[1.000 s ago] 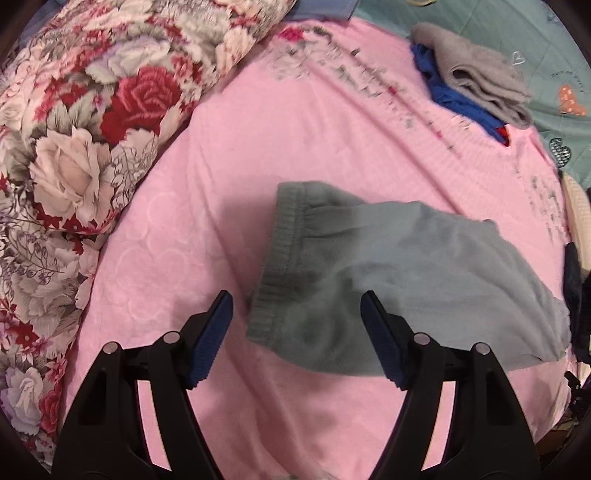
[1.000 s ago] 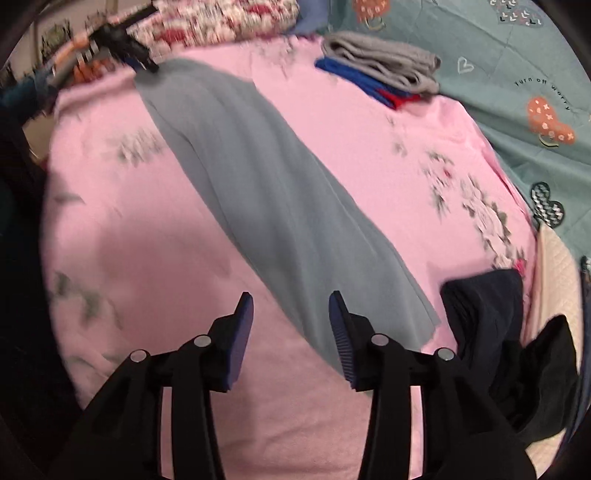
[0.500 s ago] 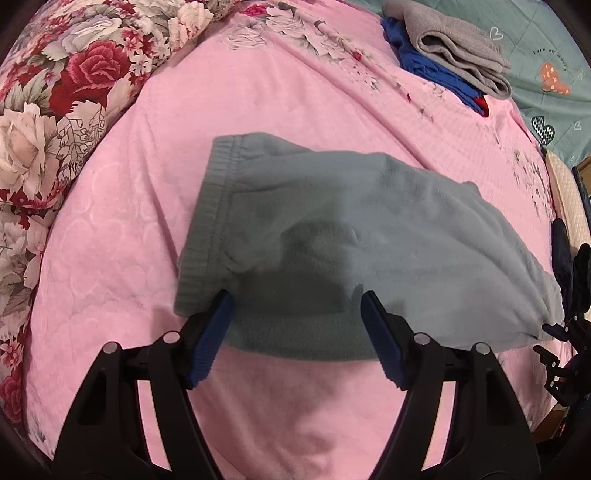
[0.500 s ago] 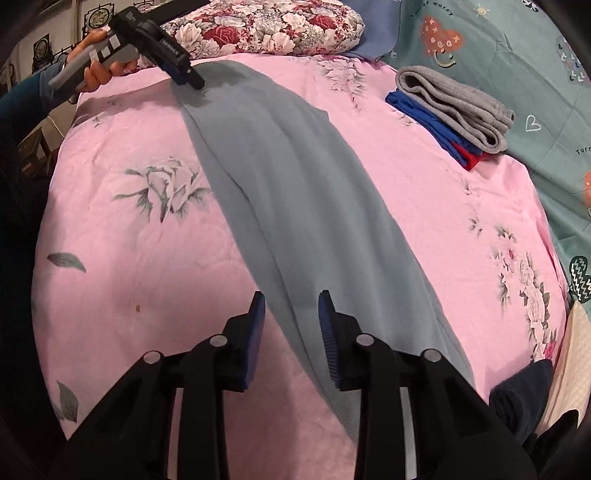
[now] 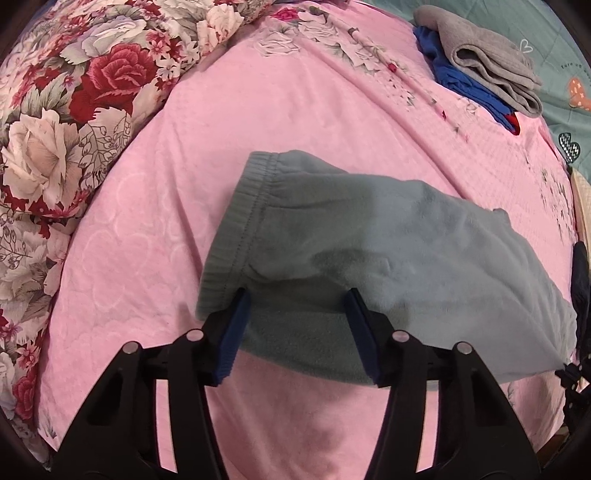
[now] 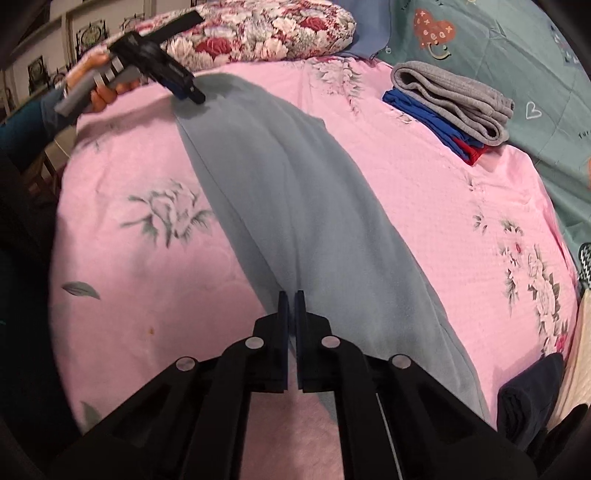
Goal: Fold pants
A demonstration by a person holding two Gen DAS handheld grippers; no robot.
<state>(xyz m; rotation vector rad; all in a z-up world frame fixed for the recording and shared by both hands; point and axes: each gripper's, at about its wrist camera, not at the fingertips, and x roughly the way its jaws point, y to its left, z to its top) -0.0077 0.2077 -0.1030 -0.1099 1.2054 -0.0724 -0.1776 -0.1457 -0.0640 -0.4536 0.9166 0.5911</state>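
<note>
The pants (image 5: 388, 251) are a muted grey-blue, plain all over. The bedspread (image 5: 303, 122) under them is pink, with pale grey-green flower prints (white blooms, small red buds). The pillow (image 5: 74, 110) is busier — red, cream and grey roses. Folded clothes (image 6: 454, 99) sit grey over bright blue over red. Behind, a teal sheet (image 6: 498, 40) carries hearts. Each black claw has dark blue pads (image 5: 232, 332) — dark navy clothing (image 6: 528, 398) lies at the bed's edge.

One grey-blue pants (image 6: 295, 206), two folded garments stacked (image 6: 454, 107), one floral pillow (image 6: 266, 29), one dark garment (image 6: 528, 398)
</note>
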